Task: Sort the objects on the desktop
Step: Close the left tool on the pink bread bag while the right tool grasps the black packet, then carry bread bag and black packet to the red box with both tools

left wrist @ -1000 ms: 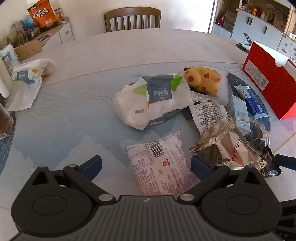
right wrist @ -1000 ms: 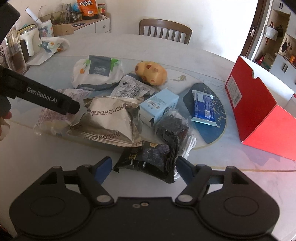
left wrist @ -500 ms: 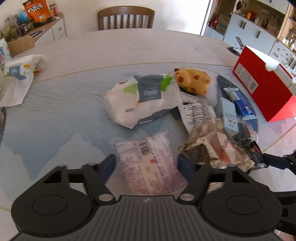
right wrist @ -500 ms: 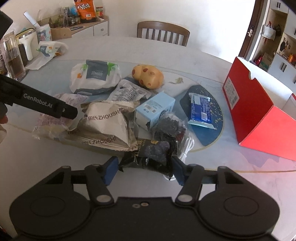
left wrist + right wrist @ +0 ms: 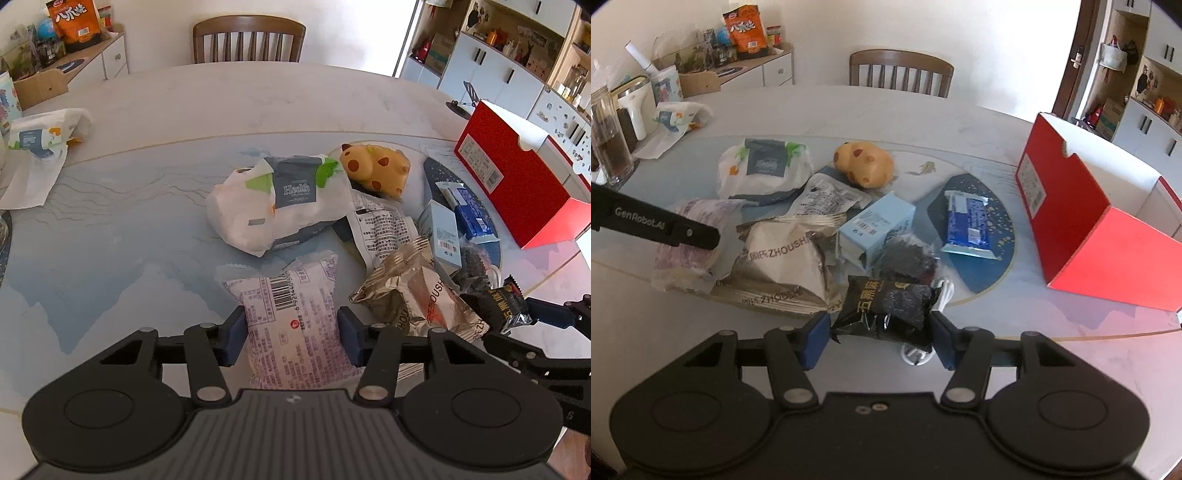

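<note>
In the left wrist view my left gripper has its jaws closing on a purple-and-white snack packet, both blue pads pinching its sides. The right wrist view shows my right gripper with jaws closing on a black snack packet, the pads against its two ends. Between the two lies a silver foil bag. Behind it sit a light blue carton, a white tissue pack, a spotted yellow toy and a blue wrapped bar.
An open red box stands at the right of the round table. A white cable lies under the black packet. A wooden chair is at the far side, another tissue pack at the left, jars beyond.
Both grippers narrowed their jaws onto their packets: the left from wide open onto the purple packet, the right onto the black one, which now tilts up.
</note>
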The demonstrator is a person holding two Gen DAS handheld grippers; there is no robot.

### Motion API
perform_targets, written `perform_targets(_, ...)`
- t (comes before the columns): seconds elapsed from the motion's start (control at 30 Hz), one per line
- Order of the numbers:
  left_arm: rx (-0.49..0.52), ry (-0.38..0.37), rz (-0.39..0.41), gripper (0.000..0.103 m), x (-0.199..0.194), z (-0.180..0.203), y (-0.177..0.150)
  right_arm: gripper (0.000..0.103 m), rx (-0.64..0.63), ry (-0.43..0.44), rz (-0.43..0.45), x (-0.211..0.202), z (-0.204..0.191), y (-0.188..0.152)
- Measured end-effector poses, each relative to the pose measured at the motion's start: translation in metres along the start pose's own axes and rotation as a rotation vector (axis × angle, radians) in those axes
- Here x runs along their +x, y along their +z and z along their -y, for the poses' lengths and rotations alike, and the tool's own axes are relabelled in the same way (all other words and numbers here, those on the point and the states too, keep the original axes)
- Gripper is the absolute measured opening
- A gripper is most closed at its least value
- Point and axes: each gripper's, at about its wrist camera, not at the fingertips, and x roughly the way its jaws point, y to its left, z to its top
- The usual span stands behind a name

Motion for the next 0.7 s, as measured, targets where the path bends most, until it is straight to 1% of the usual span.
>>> perform_targets(0.03,0.020,-0.015,-0.004,0.051,-0.001,0.000,0.000,0.057,0.009,-0.002,0.002,-0.002,0.002,0.000)
perform_targets(0.1,0.021,-0.015,-0.002,0.051,-0.005,-0.001,0.000,0.057,0.024,-0.003,0.007,-0.006,0.006,0.001)
perform_targets(0.13,0.069,-0.055,-0.012,0.051,-0.006,-0.001,0.000,0.057,0.038,-0.012,0.004,-0.008,0.008,0.001)
perform_targets(0.3,0.082,-0.059,-0.010,0.050,-0.016,0.002,0.002,0.057,0.081,-0.017,0.011,-0.018,0.017,0.002)
perform_targets(0.33,0.170,-0.130,-0.028,0.049,-0.018,0.003,0.002,0.057,0.092,-0.020,0.010,-0.020,0.019,0.003)
perform_targets(0.4,0.186,-0.118,-0.033,0.049,-0.022,0.006,0.003,0.057,0.110,-0.021,0.009,-0.025,0.022,0.005)
perform_targets(0.43,0.220,-0.134,-0.039,0.048,-0.023,0.008,0.004,0.057,0.118,-0.019,0.010,-0.027,0.024,0.006)
perform_targets(0.57,0.239,-0.163,-0.052,0.046,-0.029,0.011,0.005,0.057,0.144,-0.030,-0.001,-0.032,0.028,0.008)
perform_targets(0.7,0.248,-0.179,-0.048,0.046,-0.037,0.013,0.004,0.057,0.181,-0.038,-0.004,-0.039,0.036,0.008)
